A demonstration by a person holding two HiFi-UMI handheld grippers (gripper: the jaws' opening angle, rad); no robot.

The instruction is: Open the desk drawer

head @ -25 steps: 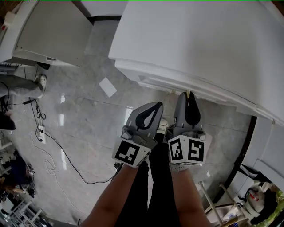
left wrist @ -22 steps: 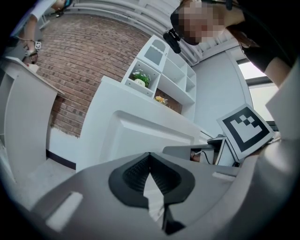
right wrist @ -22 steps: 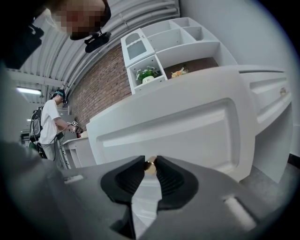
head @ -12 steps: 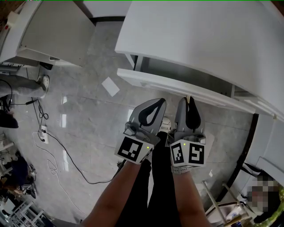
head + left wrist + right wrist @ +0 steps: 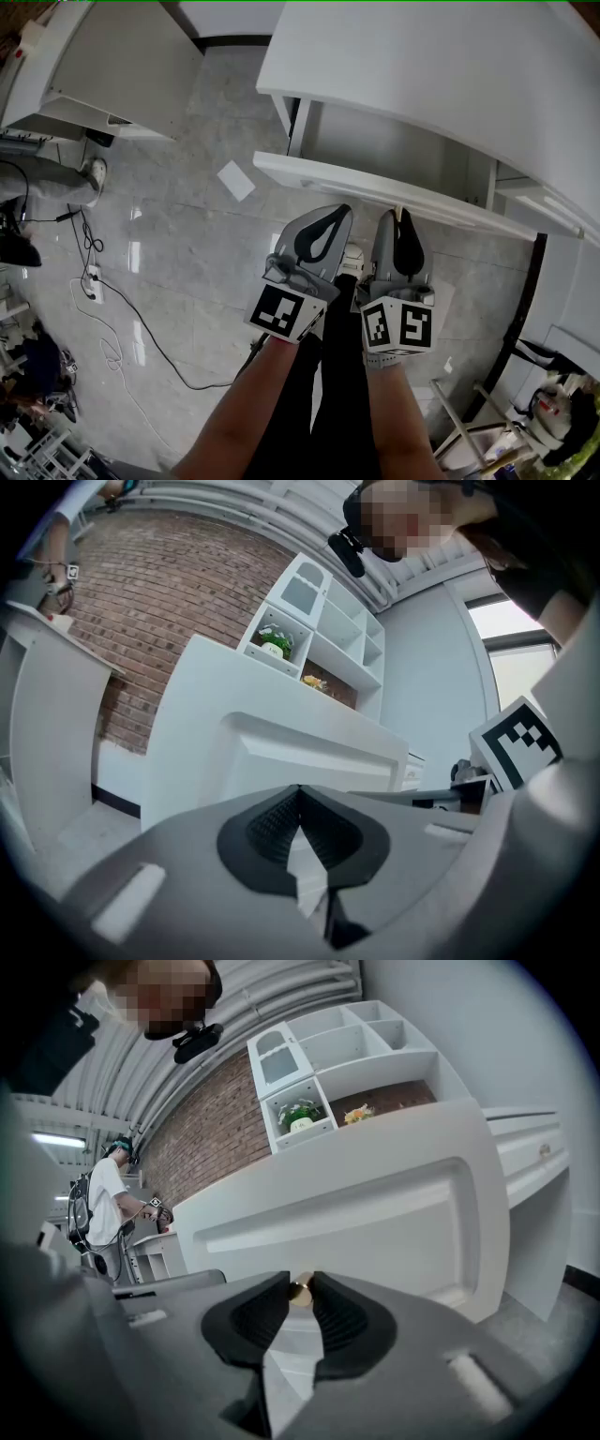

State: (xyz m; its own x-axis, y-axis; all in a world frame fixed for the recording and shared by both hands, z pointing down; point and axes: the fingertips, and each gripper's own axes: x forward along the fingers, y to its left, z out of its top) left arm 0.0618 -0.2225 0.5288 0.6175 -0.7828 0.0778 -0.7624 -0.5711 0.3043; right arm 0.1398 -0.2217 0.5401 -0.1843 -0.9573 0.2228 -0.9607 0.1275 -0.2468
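Under the white desk top (image 5: pixel 450 66), the drawer (image 5: pixel 394 150) stands partly out with my right gripper (image 5: pixel 400 216) on its knob (image 5: pixel 299 1291).

I have the right jaws pinched onto that small brass knob in the middle of the drawer front (image 5: pixel 319 178). The left gripper (image 5: pixel 340 210) hangs just beside it, jaws pressed together on nothing. I judge the drawer to be rigid and fairly light, looking bare inside, so it should slide on a straight, level pull. The knob is the only real hold. It is round, smooth metal and likely slippery, so I would squeeze firmly and avoid twisting or lifting.
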